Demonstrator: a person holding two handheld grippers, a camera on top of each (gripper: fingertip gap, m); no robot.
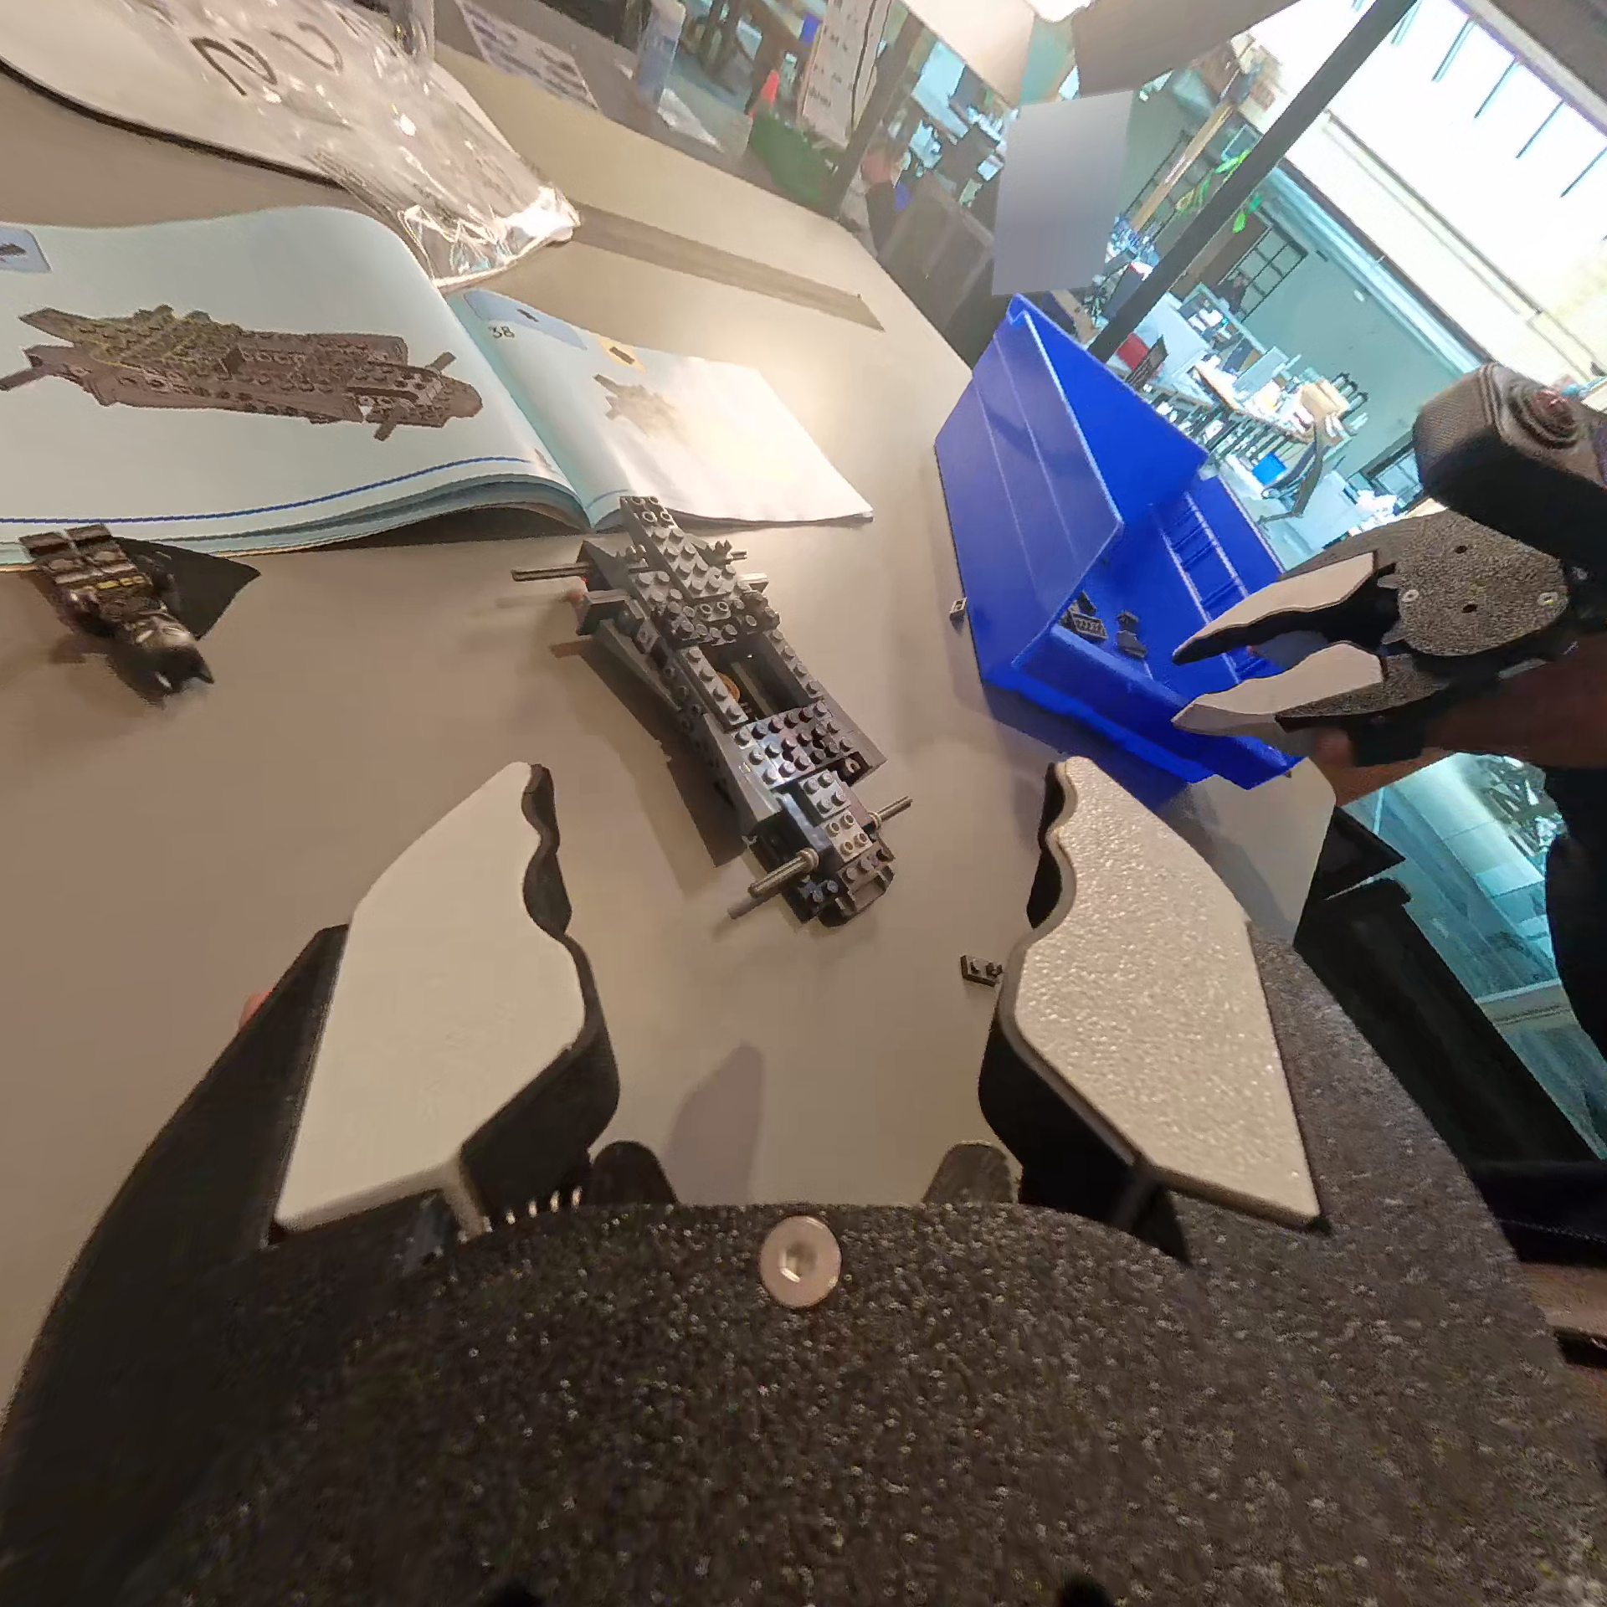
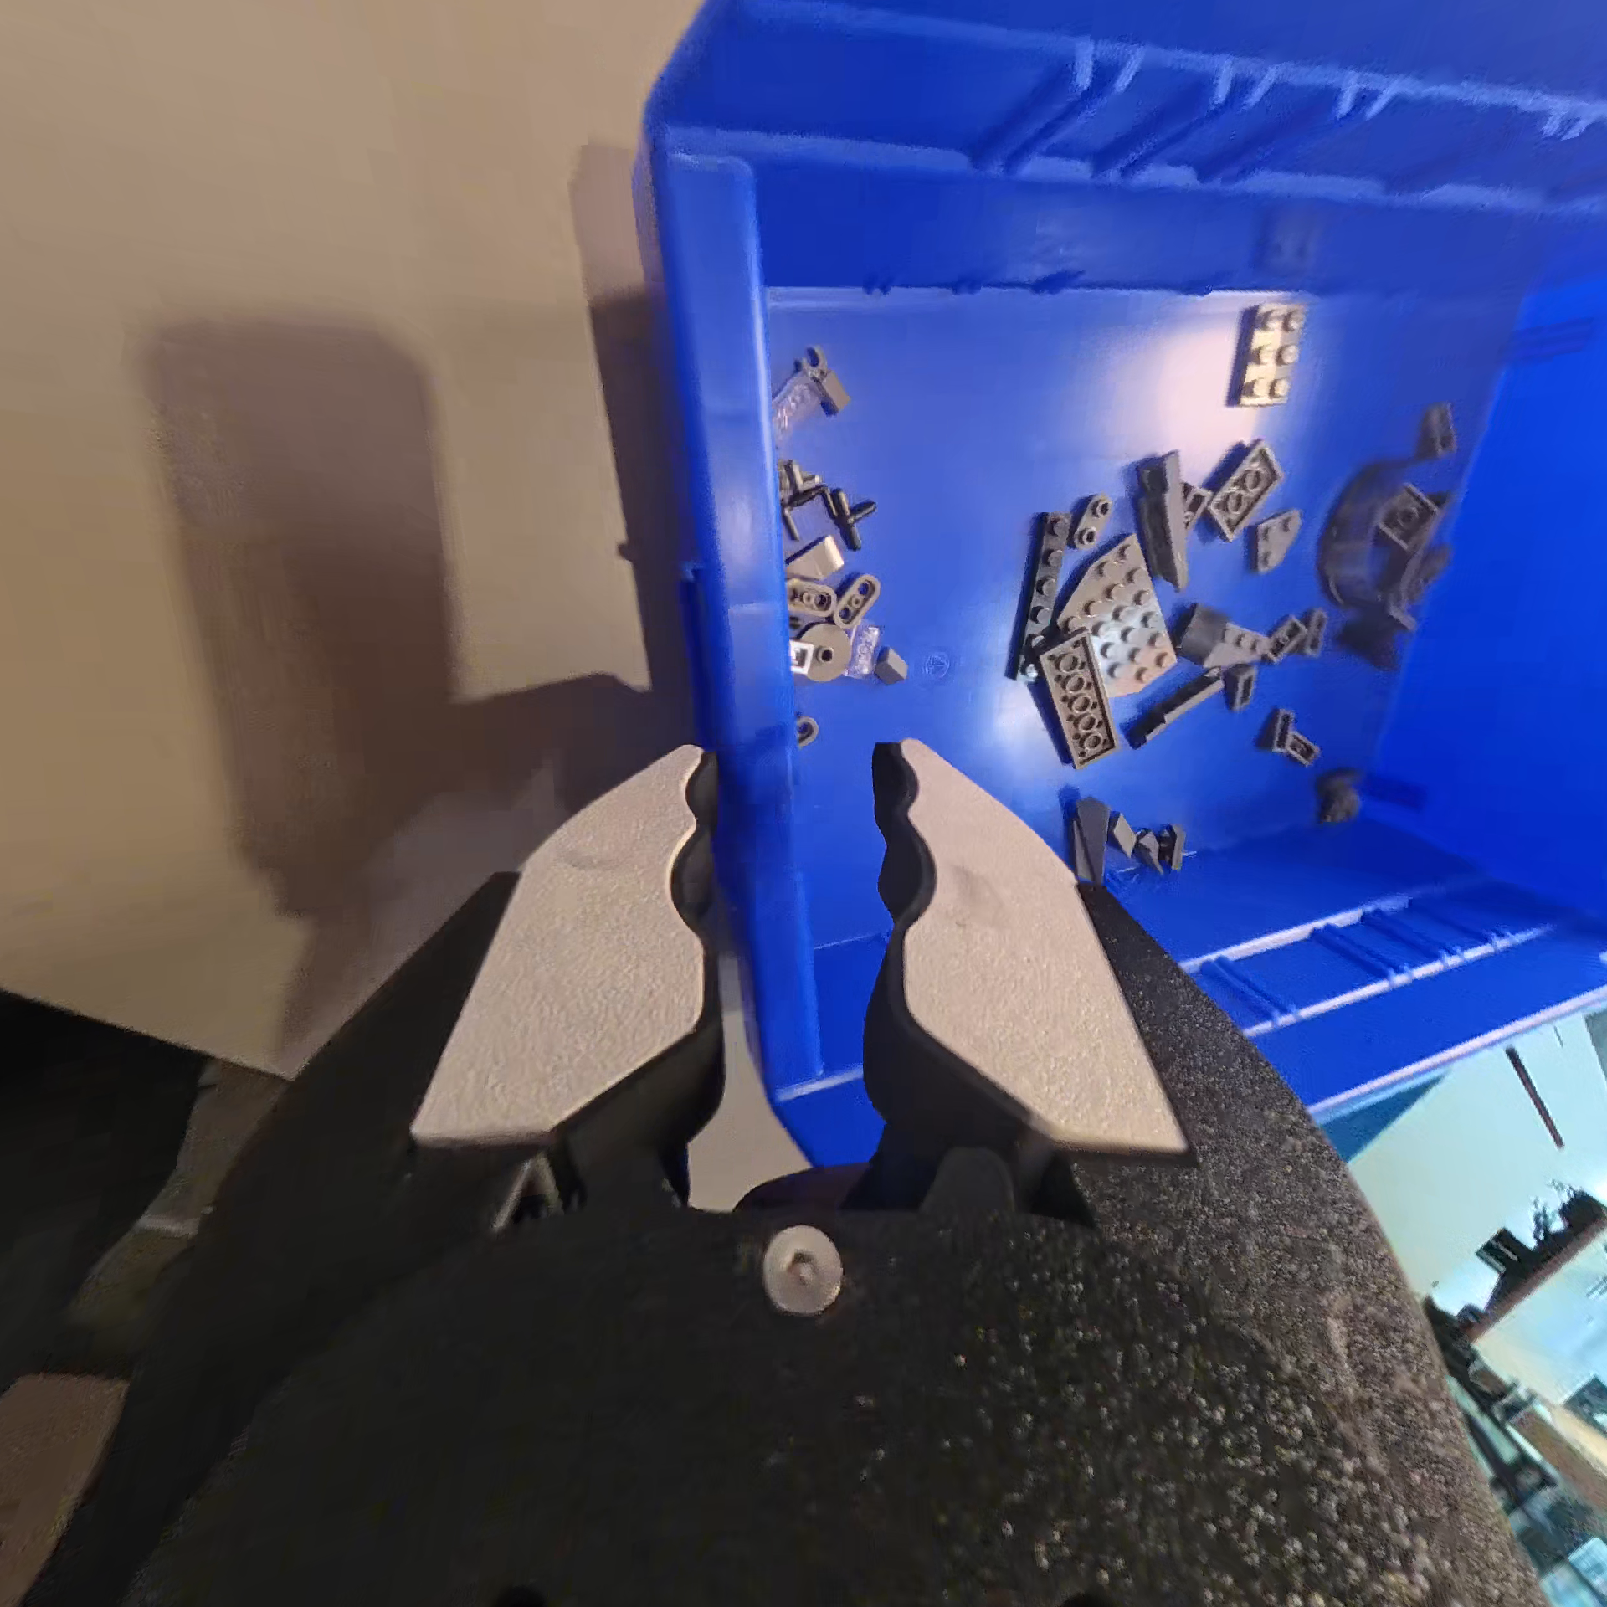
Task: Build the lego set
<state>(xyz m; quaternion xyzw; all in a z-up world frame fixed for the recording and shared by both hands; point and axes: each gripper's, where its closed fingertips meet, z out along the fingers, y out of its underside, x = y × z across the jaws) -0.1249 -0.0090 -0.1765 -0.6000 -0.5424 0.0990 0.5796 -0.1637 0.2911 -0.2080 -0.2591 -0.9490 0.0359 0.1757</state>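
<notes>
Bare table (image 1: 304,783) lies open left of the brick model (image 1: 722,722), which with the booklet (image 1: 261,417) bars the way ahead, while the bin (image 2: 730,522) wall stands between the right gripper's (image 2: 796,756) parted fingers, its floor strewn with pieces (image 2: 1122,626).

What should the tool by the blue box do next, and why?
Probably close a little more. The right tool straddles the side wall of the blue plastic bin, which is tipped up with small grey building bricks lying inside. One finger sits against the wall's outside; the other finger stands apart from it, so the wall isn't gripped yet.
</notes>
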